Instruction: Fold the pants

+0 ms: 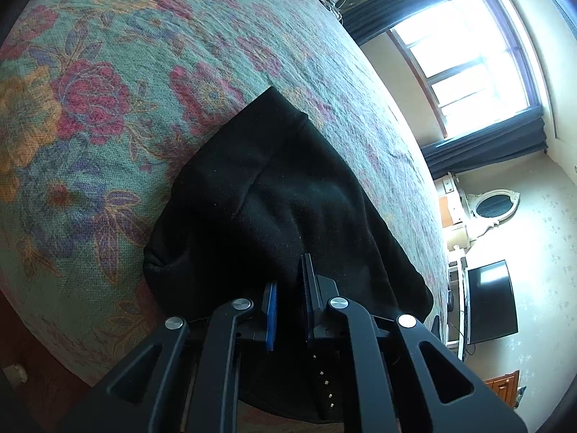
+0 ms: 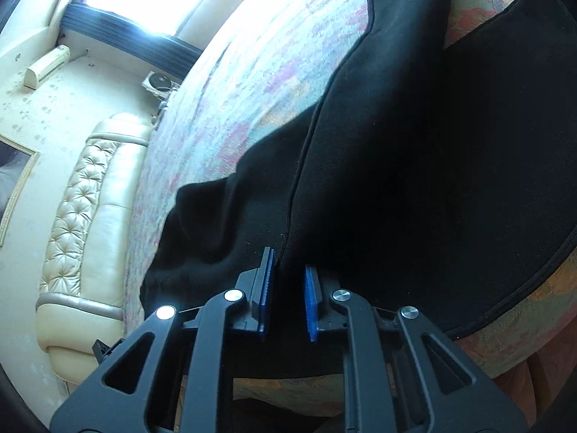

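Floral bedspread: black pants stretch away lengthwise; both claws pinch them.

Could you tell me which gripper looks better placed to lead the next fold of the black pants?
Probably the right gripper: it sits at a long seam of the pants, with most fabric spread ahead. The left gripper holds a smaller bunched end.

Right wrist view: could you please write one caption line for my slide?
The right claw grips black pants at a seam, on a flowered bedspread beside a cream headboard.
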Motion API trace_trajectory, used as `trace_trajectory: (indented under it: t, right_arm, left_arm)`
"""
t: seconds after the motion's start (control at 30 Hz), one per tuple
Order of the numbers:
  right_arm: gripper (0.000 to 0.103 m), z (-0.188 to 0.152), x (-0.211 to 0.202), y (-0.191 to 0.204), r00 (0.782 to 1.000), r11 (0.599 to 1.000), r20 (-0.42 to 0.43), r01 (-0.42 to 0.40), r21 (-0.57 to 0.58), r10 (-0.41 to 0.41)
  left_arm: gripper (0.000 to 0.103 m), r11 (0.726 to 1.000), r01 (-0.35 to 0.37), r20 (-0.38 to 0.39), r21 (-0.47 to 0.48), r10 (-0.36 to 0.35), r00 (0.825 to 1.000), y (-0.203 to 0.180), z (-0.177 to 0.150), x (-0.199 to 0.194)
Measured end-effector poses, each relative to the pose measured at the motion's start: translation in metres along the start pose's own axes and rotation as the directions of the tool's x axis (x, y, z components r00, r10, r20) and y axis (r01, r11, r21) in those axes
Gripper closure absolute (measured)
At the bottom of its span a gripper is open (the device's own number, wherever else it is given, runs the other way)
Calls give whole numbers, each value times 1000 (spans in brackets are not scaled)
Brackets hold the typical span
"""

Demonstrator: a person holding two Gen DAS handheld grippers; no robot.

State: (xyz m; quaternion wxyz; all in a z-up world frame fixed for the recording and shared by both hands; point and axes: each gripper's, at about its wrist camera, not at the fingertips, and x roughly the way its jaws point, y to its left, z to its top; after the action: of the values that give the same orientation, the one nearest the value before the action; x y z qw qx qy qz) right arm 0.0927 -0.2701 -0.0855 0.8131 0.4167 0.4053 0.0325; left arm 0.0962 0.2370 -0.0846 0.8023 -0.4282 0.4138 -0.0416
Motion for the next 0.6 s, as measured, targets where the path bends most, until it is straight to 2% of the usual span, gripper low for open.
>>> trace_trajectory:
  t: [0.1, 0.2, 0.23, 0.37, 0.4, 0.47, 0.5, 0.53, 0.6]
  right_arm:
    - [89, -4, -17, 5, 998, 998, 48, -23, -57, 26]
    - [94, -8, -26, -2, 998, 998, 55, -21, -66, 25]
    - [102, -9, -28, -7, 998, 998, 58, -18, -57, 21]
    - [103, -10, -33, -23, 999, 999, 52, 15, -48, -13]
    - [98, -10, -34, -28, 999, 1000, 40, -8, -23, 9]
    - [82, -14, -32, -31, 998, 998, 25, -50, 43, 49]
    - [63, -18, -29, -28, 997, 996, 21, -71, 61, 70]
    - [50, -21, -25, -23, 996, 993, 10, -94, 68, 93]
    - [49, -29, -12, -10, 992, 989, -29, -123, 76, 126]
  left_arm:
    - [93, 1000, 22, 7, -9, -22, 1000, 4, -2, -11]
    - [93, 1000, 26, 12, -15, -25, 1000, 11, -8, -23]
    - [93, 1000, 24, 17, -19, -24, 1000, 13, -9, -26]
    - [93, 1000, -13, 34, -16, 13, 999, 26, -11, -35]
    - [93, 1000, -13, 33, -14, 13, 999, 29, -11, -35]
    - [93, 1000, -9, 28, -16, 9, 1000, 30, -13, -34]
    - [93, 1000, 3, 22, -17, -3, 1000, 28, -14, -33]
    - [93, 1000, 12, 18, -15, -12, 1000, 25, -13, -31]
    - [93, 1000, 10, 7, 3, -10, 1000, 13, -13, -23]
